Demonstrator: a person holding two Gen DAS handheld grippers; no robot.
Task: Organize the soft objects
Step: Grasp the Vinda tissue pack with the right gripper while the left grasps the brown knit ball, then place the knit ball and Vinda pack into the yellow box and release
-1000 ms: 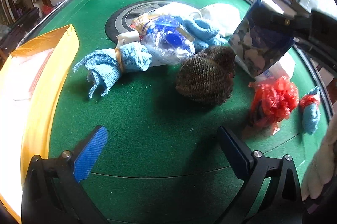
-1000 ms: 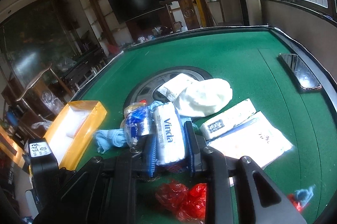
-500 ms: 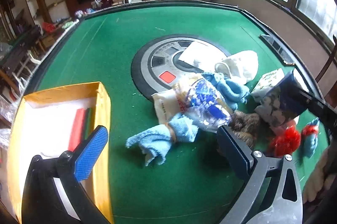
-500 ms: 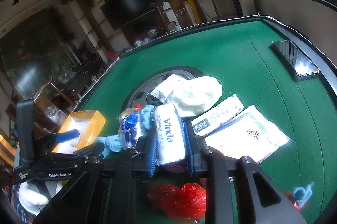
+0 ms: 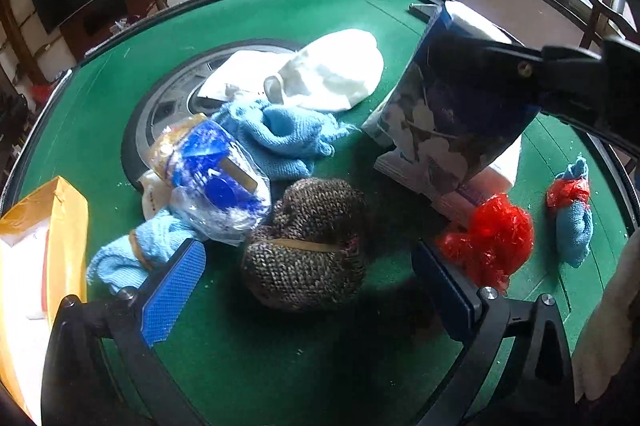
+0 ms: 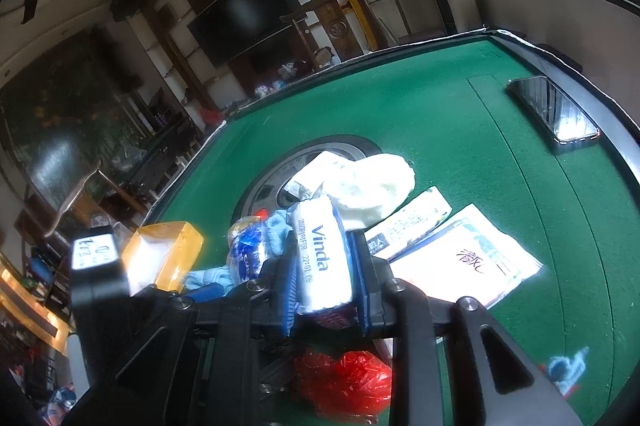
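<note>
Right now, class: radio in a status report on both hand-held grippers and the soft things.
Right hand-held gripper shut on Vinda tissue pack. Left hand-held gripper closing around brown knitted bundle, pads not touching. Red plastic bag close beside.

Home living room: wall television (image 6: 244, 18), carved wooden chair (image 6: 324, 14), green-felt mahjong table (image 6: 420, 106).

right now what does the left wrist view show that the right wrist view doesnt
Only the left wrist view shows the brown knitted bundle lying between the left tool's wide pads, which are closing without touching it, and the blue cloth with a red bag.

Only the right wrist view shows the phone near the table edge, two flat white packs and the "Vinda" label.

Both show the tissue pack clamped in the right tool, the yellow box, the white cloth and the red bag.
</note>
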